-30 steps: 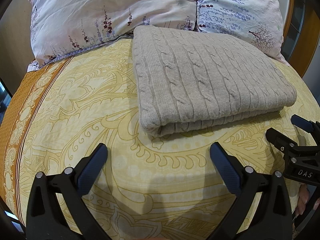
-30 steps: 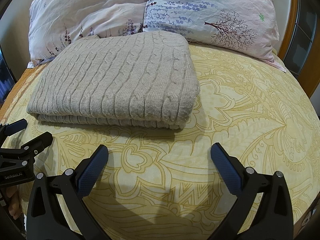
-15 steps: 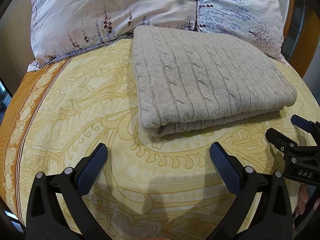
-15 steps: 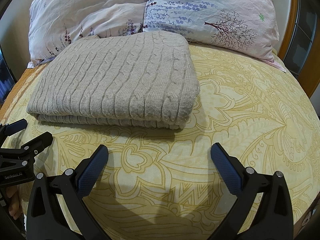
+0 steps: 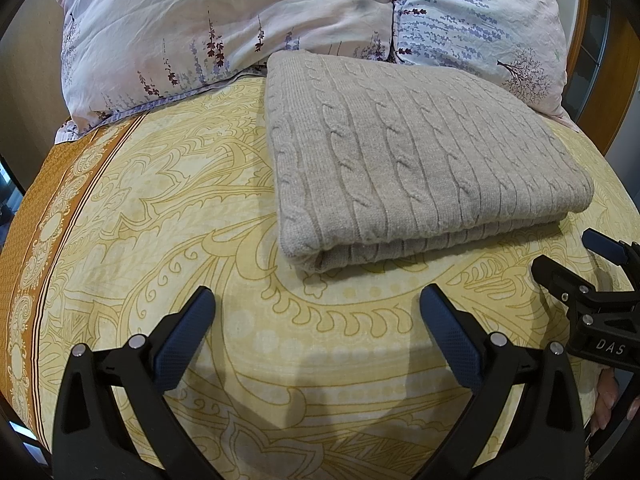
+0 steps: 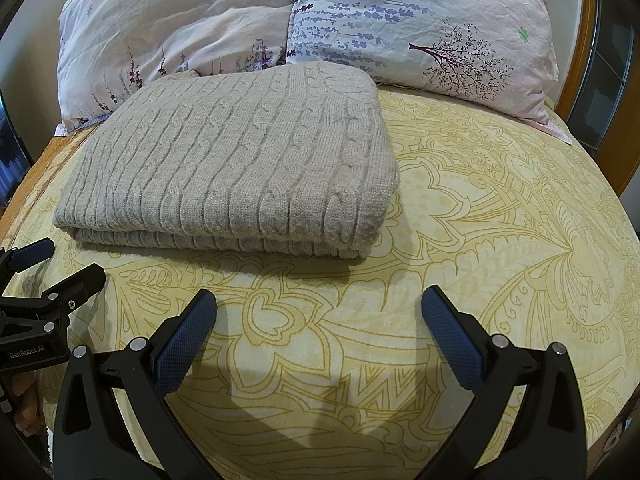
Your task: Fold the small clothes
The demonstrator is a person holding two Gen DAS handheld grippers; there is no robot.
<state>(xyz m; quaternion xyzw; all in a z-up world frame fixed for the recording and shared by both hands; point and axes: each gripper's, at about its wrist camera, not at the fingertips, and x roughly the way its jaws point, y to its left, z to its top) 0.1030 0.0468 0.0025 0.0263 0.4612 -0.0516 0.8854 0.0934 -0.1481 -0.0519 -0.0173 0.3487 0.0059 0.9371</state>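
The grey cable-knit sweater [image 5: 420, 160] is lying folded in a neat rectangle on the bed [image 5: 160, 220], its far edge touching the pillows [image 5: 240, 20]. The folding looks finished. Both the left gripper [image 5: 316, 316] and the right gripper [image 6: 318, 316] are hovering near its front edge, fingers spread wide and holding nothing. Any next move probably means only tidying or withdrawing. Bare bedspread is lying open left, right and near.

Folded grey sweater [image 6: 236, 160] lies on yellow bedspread [image 6: 500, 232]; right tool [image 6: 318, 306] gapes wide, empty
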